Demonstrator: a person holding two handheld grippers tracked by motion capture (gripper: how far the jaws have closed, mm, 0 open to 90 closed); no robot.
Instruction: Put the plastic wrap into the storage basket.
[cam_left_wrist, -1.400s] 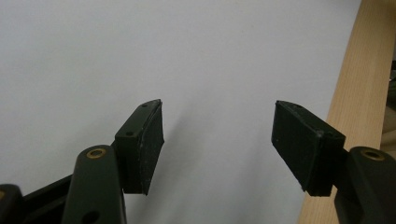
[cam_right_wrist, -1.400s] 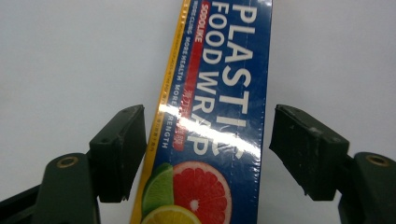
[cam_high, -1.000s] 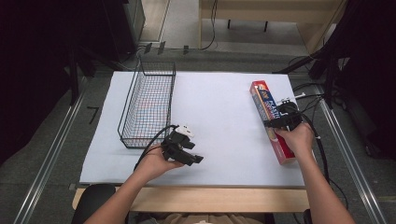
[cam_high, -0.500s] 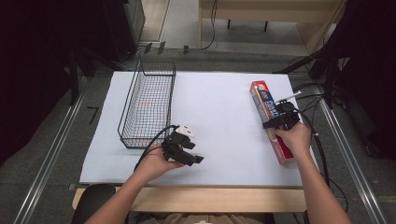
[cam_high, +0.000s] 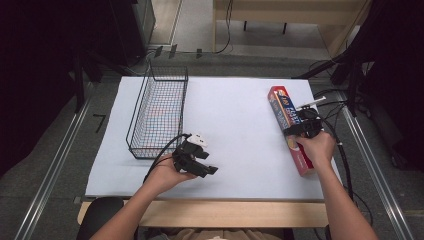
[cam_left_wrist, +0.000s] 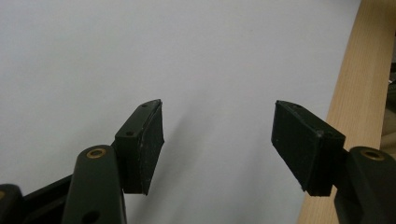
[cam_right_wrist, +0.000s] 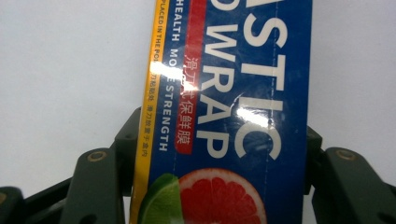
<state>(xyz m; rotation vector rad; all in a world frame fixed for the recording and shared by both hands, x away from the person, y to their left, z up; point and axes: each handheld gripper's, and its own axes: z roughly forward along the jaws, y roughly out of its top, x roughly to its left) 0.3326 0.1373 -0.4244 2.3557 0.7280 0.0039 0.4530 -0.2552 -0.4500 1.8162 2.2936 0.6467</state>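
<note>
High view: my right gripper (cam_high: 300, 131) sits over the plastic wrap box (cam_high: 289, 125), which lies flat on the white table (cam_high: 240, 115) near its right edge, long axis running away from me and slightly leftward. The jaws have just been closing, with the box between them. Right gripper view: the box (cam_right_wrist: 233, 116) runs up between the two black jaws, blue face with white lettering, a yellow stripe along its left edge, a grapefruit and lime picture at the bottom. Both jaws meet the box's long sides, so I read it as clamped across its width. The box rests on the table surface, not lifted as far as I can tell.

My left gripper (cam_high: 196, 159) is low over the table near the front edge, left of centre, well apart from the box. Left gripper view: jaws stand apart with bare white surface between them; the wooden table edge (cam_left_wrist: 359, 93) runs along the right.

Surroundings: a black wire basket (cam_high: 157, 115) stands on the left part of the table, just beyond my left hand (cam_high: 167, 172). Open white surface lies between basket and box. Cables (cam_high: 345, 165) trail off the right edge beside my right hand (cam_high: 315, 149).
</note>
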